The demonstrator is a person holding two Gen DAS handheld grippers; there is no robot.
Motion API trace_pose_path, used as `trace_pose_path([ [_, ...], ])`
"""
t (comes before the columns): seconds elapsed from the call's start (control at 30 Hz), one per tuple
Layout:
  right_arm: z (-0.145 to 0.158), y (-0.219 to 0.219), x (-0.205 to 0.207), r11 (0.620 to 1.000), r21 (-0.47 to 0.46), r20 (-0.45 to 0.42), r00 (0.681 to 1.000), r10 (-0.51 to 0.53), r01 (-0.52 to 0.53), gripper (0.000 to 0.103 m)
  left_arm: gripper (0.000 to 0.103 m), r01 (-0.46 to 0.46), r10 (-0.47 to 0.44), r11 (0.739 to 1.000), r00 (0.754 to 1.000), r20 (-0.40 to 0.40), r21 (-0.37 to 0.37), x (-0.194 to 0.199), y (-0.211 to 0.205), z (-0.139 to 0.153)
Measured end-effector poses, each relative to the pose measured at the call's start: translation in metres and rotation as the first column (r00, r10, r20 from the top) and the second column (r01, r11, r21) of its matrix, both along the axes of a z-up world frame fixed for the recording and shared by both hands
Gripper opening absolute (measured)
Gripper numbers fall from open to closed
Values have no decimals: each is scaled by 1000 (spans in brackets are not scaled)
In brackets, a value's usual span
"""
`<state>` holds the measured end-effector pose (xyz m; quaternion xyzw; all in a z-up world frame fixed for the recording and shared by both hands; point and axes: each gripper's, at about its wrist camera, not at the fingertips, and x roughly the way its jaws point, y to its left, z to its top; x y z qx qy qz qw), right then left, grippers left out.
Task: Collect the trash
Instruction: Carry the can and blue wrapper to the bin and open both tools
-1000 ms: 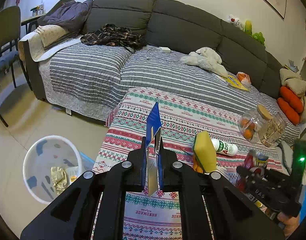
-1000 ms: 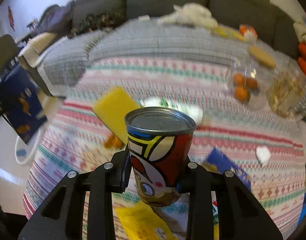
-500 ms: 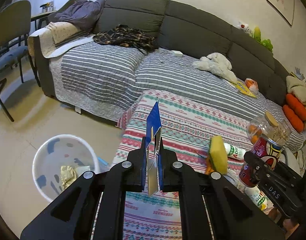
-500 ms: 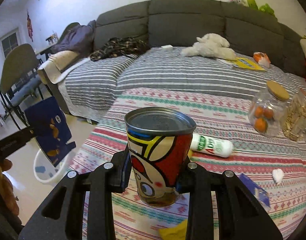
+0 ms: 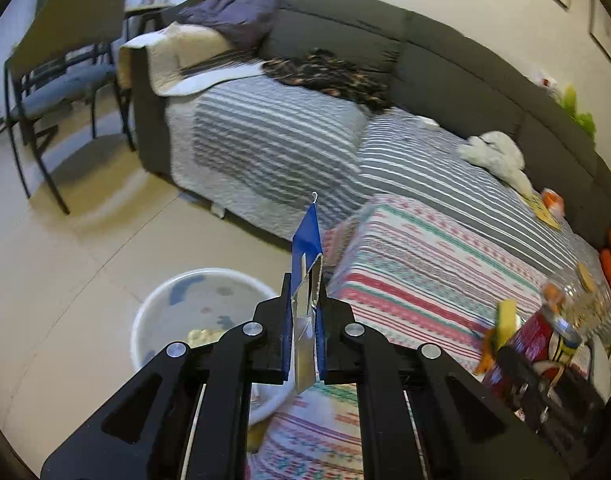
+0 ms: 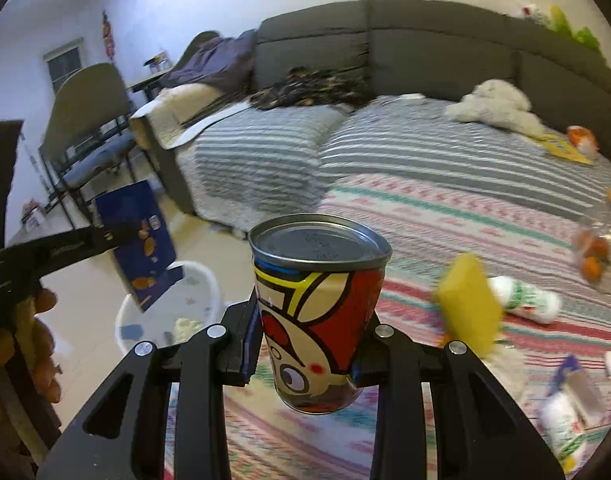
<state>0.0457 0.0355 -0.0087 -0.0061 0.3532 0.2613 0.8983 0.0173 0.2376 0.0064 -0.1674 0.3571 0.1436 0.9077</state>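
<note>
My left gripper [image 5: 304, 312] is shut on a flat blue snack wrapper [image 5: 305, 248] with a silver inside, held edge-on above the near rim of a white bin [image 5: 153, 312] on the floor. The right wrist view shows that wrapper [image 6: 139, 240] over the bin [image 6: 209, 280]. My right gripper [image 6: 311, 344] is shut on a red and yellow cartoon can [image 6: 317, 312], upright, above the left edge of the patterned table cloth [image 6: 465, 216]. The can also shows at the right in the left wrist view [image 5: 541, 340].
The bin holds crumpled trash [image 6: 185, 326]. On the cloth lie a yellow sponge [image 6: 467, 304], a white bottle [image 6: 525, 300], a blue wrapper [image 6: 573, 376] and a jar of oranges [image 6: 593, 252]. A grey sofa [image 5: 425, 64] stands behind, a chair [image 5: 65, 60] at the left.
Both grippers have swung left toward the bin. The blue wrapper now hangs over the bin's rim, and the can has moved from over the table's middle to its left edge.
</note>
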Motion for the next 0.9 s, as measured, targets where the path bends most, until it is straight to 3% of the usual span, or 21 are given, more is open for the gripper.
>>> trace_pose_path([
  [0.27, -15, 70, -4, 994, 57, -39, 995, 93, -91, 33, 15, -69, 65, 995, 996, -65, -68, -3, 41, -7],
  [0.4, -20, 98, -2, 991, 60, -50, 992, 120, -117, 33, 47, -85, 79, 992, 995, -67, -98, -10, 55, -3],
  [0.63, -29, 130, 4, 988, 69, -78, 987, 140, -135, 33, 48, -129, 128, 976, 992, -17, -175, -28, 84, 8],
  [0.9, -43, 164, 12, 985, 62, -110, 980, 167, -161, 33, 49, -193, 204, 960, 978, 32, -203, -47, 111, 19],
])
